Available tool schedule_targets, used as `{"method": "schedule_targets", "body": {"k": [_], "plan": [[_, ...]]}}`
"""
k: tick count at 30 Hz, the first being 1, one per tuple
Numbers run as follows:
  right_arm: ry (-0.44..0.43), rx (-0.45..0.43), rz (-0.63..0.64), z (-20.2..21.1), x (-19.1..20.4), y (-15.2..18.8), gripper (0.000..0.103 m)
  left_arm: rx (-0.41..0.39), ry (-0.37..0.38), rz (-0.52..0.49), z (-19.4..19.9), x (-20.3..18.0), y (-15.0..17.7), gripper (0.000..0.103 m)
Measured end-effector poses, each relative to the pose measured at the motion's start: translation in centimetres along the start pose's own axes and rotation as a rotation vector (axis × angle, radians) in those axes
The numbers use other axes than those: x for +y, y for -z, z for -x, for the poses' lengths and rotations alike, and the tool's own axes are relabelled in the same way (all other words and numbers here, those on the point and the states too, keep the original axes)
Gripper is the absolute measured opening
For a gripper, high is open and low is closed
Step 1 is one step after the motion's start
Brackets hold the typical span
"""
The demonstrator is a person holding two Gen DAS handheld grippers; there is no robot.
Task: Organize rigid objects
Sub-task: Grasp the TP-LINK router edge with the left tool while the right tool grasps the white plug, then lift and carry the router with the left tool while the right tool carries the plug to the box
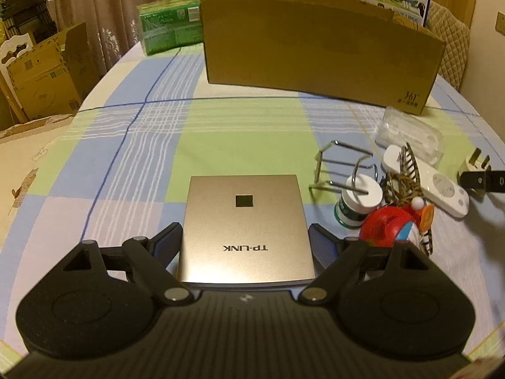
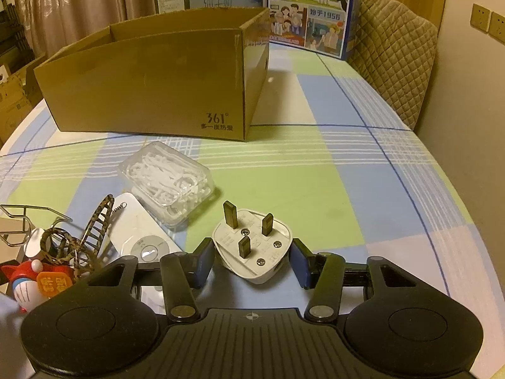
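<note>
Squarely between the spread fingers of the left gripper (image 1: 245, 246) lies one silver TP-LINK box (image 1: 244, 227), flat on the checked tablecloth (image 1: 132, 164); its near edges sit just inside the blue pads, the left pad (image 1: 167, 243) seemingly at its side and the right pad (image 1: 322, 246) just beside it, though whether either truly touches I cannot tell. Likewise, one white three-pin plug (image 2: 252, 246) lies prongs-up between the fingers of the right gripper (image 2: 251, 262); these too are spread wide, a narrow gap showing on each side of the plug, so nothing is pinched. Ahead of both pairs of fingers stands one open cardboard box (image 2: 151, 85), well apart from them. Left of the right gripper's fingers, and right of the left gripper's, a cluster gathers: one clear plastic case of white floss picks (image 2: 167, 180); one white remote (image 2: 139, 233); one tortoiseshell hair claw (image 2: 91, 233); one wire rack (image 1: 341, 167); one small white-capped bottle (image 1: 356, 202); one red and white toy figure (image 1: 394, 227). Far ahead and left of the left gripper's fingers sits one green packet (image 1: 170, 28); behind the box stand two milk cartons (image 2: 312, 9).
</note>
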State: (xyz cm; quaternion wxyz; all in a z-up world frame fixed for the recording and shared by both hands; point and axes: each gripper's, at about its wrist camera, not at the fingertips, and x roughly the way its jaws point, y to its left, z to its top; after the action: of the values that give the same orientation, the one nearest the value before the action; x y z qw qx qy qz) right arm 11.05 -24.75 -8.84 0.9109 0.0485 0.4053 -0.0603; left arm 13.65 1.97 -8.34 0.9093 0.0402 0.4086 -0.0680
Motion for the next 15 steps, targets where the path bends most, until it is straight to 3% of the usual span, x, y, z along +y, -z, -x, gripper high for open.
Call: {"method": "schedule_targets", "body": {"k": [15], "plan": [[-0.024,-0.031,-0.008,2.8,-0.1,0.3,0.048,-0.055,-0.027,0.025,3.2,0.7,-0.3,0.083]]}}
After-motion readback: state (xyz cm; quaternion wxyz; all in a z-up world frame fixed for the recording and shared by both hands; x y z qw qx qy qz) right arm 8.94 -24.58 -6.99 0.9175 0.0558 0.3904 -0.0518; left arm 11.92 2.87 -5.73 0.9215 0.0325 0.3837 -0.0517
